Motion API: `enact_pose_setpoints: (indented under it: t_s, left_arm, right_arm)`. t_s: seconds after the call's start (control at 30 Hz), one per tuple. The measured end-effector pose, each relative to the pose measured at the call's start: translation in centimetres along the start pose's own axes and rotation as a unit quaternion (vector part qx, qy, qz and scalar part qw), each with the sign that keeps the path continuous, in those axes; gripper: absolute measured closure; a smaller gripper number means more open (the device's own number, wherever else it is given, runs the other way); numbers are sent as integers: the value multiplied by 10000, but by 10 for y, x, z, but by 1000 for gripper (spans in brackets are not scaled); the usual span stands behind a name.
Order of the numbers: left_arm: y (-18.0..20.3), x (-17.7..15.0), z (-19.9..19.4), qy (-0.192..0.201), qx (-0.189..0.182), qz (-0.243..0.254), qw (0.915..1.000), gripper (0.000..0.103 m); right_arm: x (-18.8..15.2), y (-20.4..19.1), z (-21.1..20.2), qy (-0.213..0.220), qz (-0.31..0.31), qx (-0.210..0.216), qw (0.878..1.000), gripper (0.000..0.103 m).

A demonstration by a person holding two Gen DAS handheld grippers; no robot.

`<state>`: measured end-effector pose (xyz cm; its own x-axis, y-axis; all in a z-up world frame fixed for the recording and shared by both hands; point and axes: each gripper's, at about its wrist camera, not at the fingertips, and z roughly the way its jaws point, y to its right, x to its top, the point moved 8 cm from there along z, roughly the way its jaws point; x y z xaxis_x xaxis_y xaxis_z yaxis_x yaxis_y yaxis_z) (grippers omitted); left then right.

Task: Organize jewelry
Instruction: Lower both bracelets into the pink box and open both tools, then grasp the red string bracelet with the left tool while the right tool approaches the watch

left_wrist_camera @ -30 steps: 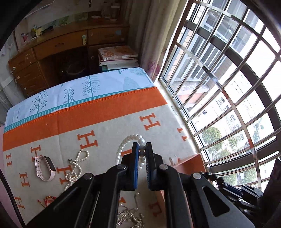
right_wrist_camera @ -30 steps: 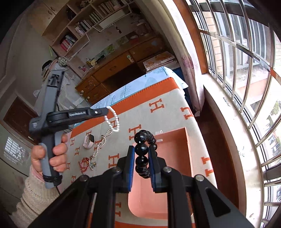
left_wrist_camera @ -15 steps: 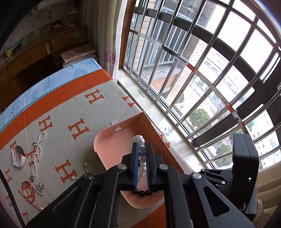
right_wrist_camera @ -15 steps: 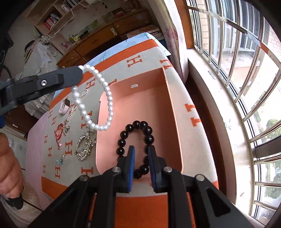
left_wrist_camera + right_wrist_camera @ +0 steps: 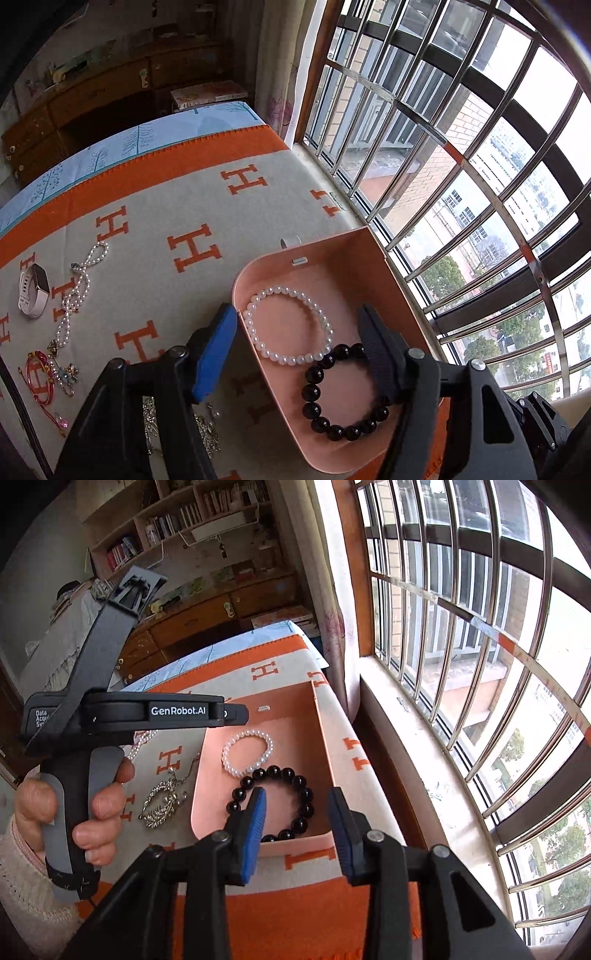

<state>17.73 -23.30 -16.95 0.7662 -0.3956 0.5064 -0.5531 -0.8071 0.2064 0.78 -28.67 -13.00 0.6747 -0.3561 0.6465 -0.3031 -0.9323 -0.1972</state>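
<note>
A pink tray (image 5: 332,258) (image 5: 321,738) lies on the orange-and-cream blanket by the window. In it lie a white pearl bracelet (image 5: 288,325) (image 5: 248,753) and a black bead bracelet (image 5: 343,395) (image 5: 273,801), touching each other. My left gripper (image 5: 295,339) is open and empty above the tray. My right gripper (image 5: 297,812) is open and empty above the black bracelet. The left gripper's body (image 5: 147,712) shows in the right wrist view, held by a hand.
On the blanket left of the tray lie a pearl necklace (image 5: 79,288), a pink-strapped watch (image 5: 33,291), a red cord piece (image 5: 40,373) and a silver rhinestone piece (image 5: 162,805). A barred window (image 5: 461,184) runs along the right. A wooden desk (image 5: 92,96) stands beyond.
Both grippers have opened. The pearl bracelet and the black bracelet dropped from the jaws and now lie in the tray. Both grippers have lifted slightly.
</note>
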Motion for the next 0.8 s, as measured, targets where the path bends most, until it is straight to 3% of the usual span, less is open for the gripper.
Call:
enact_pose_setpoints:
  t_s: [0.1,0.3,0.5,0.57,0.63,0.8]
  left_arm:
    - [-5,-5,-19,242,213,45,9995,30]
    - [-17,-31,-49,253,632,173,9975,30]
    - [-32,-64,-86,442,820,-99,9956,30]
    - [-38,-78,-98,476,858,-235,9949,28]
    - [-44,-93,-110,509,917,-352,9939,27]
    - [-63,-123,-138,635,1124,-578,9899,24]
  right_arm:
    - [2,-4,0,26,-18,164,9999,68]
    - [-4,-30,-5,-165,-391,370,9984,68]
    - [-15,-47,-7,-396,-583,451,9965,67]
    - [-20,-50,-10,-462,-560,519,9960,63]
    - [-24,-52,-14,-506,-466,655,9955,53]
    - [-31,-59,-27,-475,-451,700,9954,46]
